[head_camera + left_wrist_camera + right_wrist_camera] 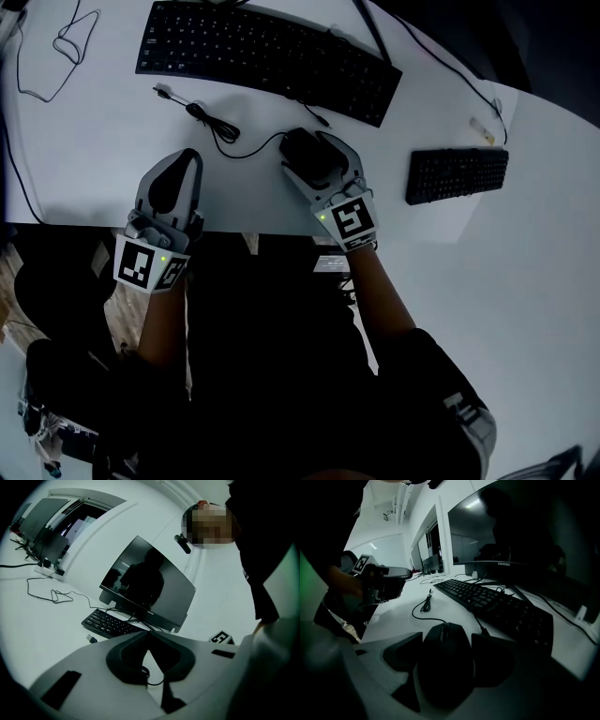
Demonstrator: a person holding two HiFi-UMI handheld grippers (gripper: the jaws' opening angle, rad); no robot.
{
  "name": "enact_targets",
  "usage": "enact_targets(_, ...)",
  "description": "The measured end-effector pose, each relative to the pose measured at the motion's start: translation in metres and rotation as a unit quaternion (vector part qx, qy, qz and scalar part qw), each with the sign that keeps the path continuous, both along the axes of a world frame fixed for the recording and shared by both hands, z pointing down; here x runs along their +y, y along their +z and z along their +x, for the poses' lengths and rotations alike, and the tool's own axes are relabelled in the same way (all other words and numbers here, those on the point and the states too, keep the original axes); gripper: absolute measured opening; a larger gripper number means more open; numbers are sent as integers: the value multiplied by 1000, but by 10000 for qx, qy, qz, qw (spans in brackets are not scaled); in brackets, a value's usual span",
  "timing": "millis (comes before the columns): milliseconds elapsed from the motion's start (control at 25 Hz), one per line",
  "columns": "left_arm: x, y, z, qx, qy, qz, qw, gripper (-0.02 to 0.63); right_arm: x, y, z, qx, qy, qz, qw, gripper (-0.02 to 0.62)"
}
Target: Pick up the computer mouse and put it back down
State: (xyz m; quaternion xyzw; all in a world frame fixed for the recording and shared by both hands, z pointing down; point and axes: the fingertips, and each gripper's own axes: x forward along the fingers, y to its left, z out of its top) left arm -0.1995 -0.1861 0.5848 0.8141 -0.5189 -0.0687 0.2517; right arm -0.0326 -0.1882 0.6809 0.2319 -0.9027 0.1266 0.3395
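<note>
Your right gripper is released. Its two dark pads are spread wide on either side of the black matte computer mouse, which lies flat on the white tabletop between them. I cannot tell whether either pad brushes its flanks. From above, this gripper reaches in over the near edge of the tabletop, and the computer mouse sits just inside its jaws.

The thin black cable leaves the nose of the mouse and runs off to the gripper's left, ending in a small coiled bundle and a plug loose on the white surface. Just ahead of the jaws lies a long black full-size keyboard, set at a slant. Beyond it stands a wide monitor with a dark screen. To the gripper's right, well apart from it, lies a small black compact keyboard.

Your left gripper is clenched, with its tips together and nothing caught between them. It sits over the same near edge, to the left of the right gripper and well apart from the mouse. Far ahead of it and to its left, a thin black wire loop trails across the bare white top.

Around you the room is white-walled, with dark panes along the far side beyond the right gripper. The tabletop is plain, matte and pale from edge to edge.
</note>
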Motion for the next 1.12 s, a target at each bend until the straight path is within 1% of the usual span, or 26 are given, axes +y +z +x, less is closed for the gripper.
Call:
enact_targets(200,-5,2,-3,36,-14,41,10000,-2,3,9,0,223,-33,31,9997,310)
enact_targets(320,-7,2,-2,39,-40,56,10000,-2,2,10,0,263,-45,-7,9996,310)
enact_targets(560,-7,-6,0,68,-84,131,9999,-2,-1,8,1,148,12,-249,9996,310)
enact_targets(640,-6,-14,1,66,-115,190,9997,-2,-4,-4,1,25,40,-193,9998,310)
enact_targets(760,-3,-33,3,43,-138,287,9995,-2,-12,-41,0,-269,45,44,9996,310)
enact_targets(880,1,-60,4,14,-150,443,9989,-2,-17,-89,-2,-650,18,375,9972,310)
enact_targets(1040,-21,-107,-2,-196,-91,1075,9940,-2,-44,-161,-16,-1162,-165,1227,9855,310)
enact_targets(1120,-17,-128,-1,-261,-58,1210,9923,-2,-41,-198,-15,-1288,-204,1528,9796,309)
